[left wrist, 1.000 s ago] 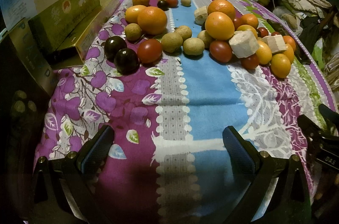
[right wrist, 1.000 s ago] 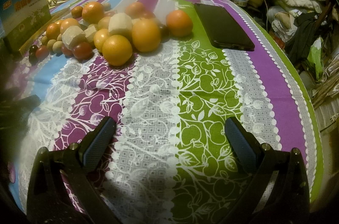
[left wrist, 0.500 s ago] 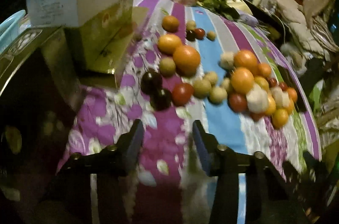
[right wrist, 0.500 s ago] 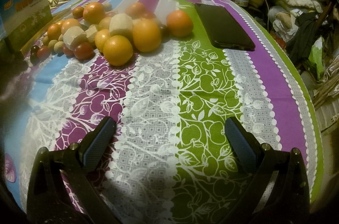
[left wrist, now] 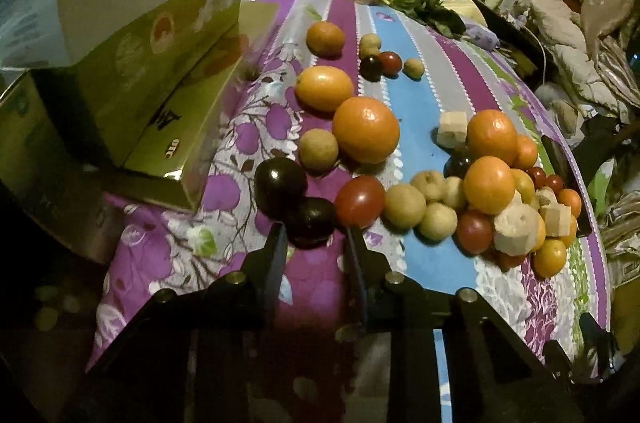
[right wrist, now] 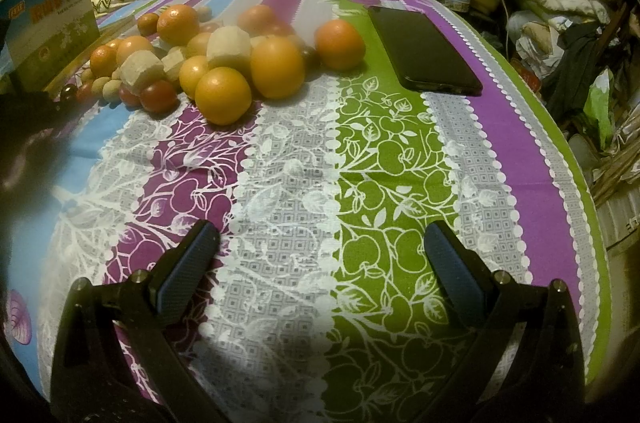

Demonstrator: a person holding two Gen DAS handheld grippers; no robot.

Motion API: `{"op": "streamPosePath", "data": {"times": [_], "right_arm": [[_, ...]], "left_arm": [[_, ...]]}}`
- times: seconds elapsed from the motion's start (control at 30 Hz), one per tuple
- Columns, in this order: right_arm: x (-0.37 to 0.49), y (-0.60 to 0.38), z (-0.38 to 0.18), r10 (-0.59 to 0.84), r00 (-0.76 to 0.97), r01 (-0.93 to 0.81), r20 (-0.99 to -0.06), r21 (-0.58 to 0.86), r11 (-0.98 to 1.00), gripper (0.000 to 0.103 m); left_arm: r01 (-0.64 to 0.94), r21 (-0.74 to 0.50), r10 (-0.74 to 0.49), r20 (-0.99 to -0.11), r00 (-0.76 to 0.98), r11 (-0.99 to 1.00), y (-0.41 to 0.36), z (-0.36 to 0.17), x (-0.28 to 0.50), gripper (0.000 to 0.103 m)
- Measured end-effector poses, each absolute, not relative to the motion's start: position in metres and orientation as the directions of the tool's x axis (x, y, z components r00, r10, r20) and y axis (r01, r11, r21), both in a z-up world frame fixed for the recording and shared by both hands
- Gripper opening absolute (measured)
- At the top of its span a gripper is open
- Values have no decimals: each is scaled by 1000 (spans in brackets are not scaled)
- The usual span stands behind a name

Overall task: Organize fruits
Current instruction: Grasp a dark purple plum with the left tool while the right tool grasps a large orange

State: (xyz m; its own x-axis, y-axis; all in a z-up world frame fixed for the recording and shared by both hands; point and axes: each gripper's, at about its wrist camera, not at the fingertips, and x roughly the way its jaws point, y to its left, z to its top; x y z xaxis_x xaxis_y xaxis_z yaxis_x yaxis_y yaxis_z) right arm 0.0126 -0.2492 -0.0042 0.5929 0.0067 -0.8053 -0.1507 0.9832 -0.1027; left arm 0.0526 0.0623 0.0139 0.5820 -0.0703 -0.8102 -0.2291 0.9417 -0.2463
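Dark plum (left wrist: 311, 225) sits just ahead of the left gripper (left wrist: 314, 235), jaws just narrowed, holding nothing; widen before closing. Right gripper (right wrist: 320, 243) gapes empty.

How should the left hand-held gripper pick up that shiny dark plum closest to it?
Grip the near dark plum across its round middle, coming from the near side where the cloth is bare. Another dark plum crowds it behind on the left and a red tomato on the right, so the fingers probably need to slip into those tight sides. The left hand-held gripper already frames it.
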Motion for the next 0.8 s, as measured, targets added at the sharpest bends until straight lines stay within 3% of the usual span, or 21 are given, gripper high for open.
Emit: {"op": "streamPosePath", "data": {"times": [0.13,0.2,0.33,0.63,0.7,0.8], "right_arm": [[12,-248,-3,7,590,-156,-808,-106,982,103],[11,-246,-2,3,588,-157,-809,-111,981,103],[12,-245,-1,1,584,-160,-812,-114,981,103],[16,-249,-1,19,571,-172,-821,-97,980,103],[16,-248,-3,11,575,-172,-818,-107,979,103],[15,-248,-4,11,578,-168,-816,-106,980,103]], "left_arm": [[-237,-258,-69,-798,598,937,64,15,54,32],[-225,-265,-78,-792,606,938,64,14,56,39],[-206,-256,-78,-784,616,944,61,15,62,44],[-188,-279,-106,-776,621,942,66,12,62,39],[-167,-305,-137,-766,629,938,65,10,62,55],[-154,-271,-118,-771,626,950,58,9,63,60]]}}
